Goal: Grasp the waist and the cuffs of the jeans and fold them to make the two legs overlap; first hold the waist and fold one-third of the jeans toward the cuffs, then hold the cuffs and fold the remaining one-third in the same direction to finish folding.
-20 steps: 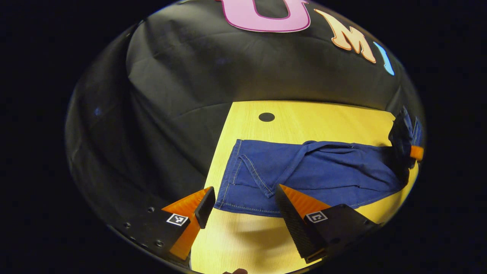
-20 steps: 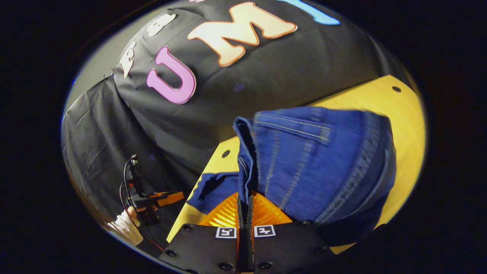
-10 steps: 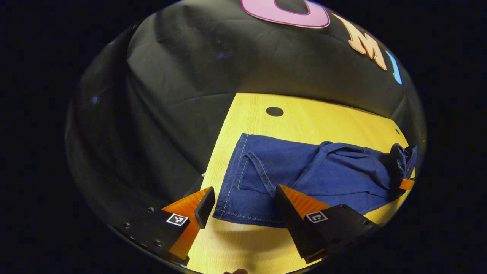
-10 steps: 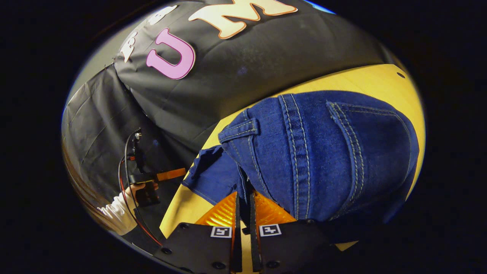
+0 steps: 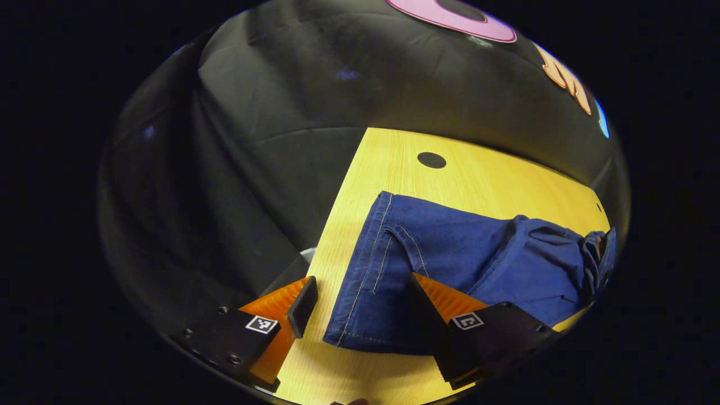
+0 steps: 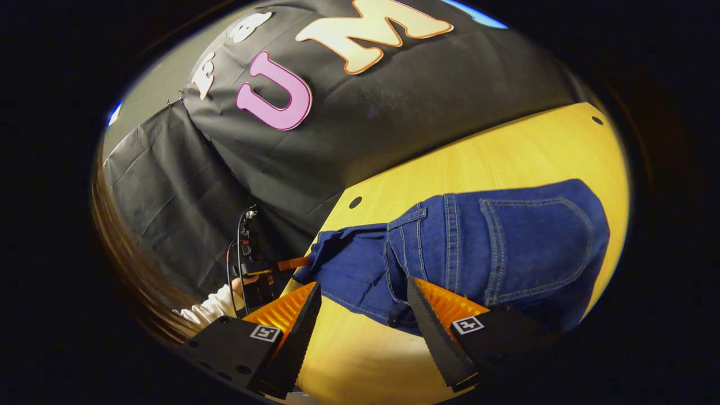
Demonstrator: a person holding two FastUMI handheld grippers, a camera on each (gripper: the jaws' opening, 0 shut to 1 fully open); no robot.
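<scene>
No brand or words can be read on the blue jeans (image 5: pixel 450 264). They lie flat on the yellow wooden table (image 5: pixel 484 180), with pale stitching and a back pocket (image 6: pixel 534 242). A round black hole (image 5: pixel 431 160) sits in the table past the cuffs. The left gripper (image 5: pixel 360 304) is wide open over the cuffs. The right gripper (image 6: pixel 363 315) is wide open by the waist, holding nothing
</scene>
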